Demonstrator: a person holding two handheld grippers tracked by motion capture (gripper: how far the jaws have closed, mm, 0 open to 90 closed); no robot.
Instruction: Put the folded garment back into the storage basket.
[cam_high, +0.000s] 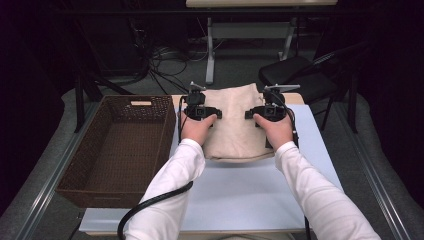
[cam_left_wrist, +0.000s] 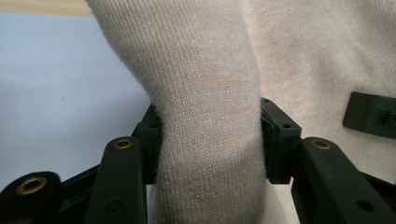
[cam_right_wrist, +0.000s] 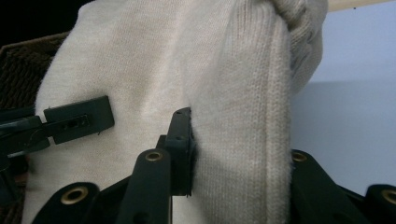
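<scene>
Fingers (cam_left_wrist: 275, 140) of both grippers clamped on thick folds of cream ribbed-knit garment (cam_high: 235, 122), folded.

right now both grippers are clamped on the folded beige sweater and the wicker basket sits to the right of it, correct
Not quite. The left gripper and right gripper are each shut on an edge of the folded beige sweater, but the wicker basket sits to the left of it, not the right. The high view shows this.

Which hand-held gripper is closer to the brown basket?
The left. The left hand-held gripper grips the folded beige sweater on the side next to the brown basket; the right hand-held gripper grips its far side.
</scene>
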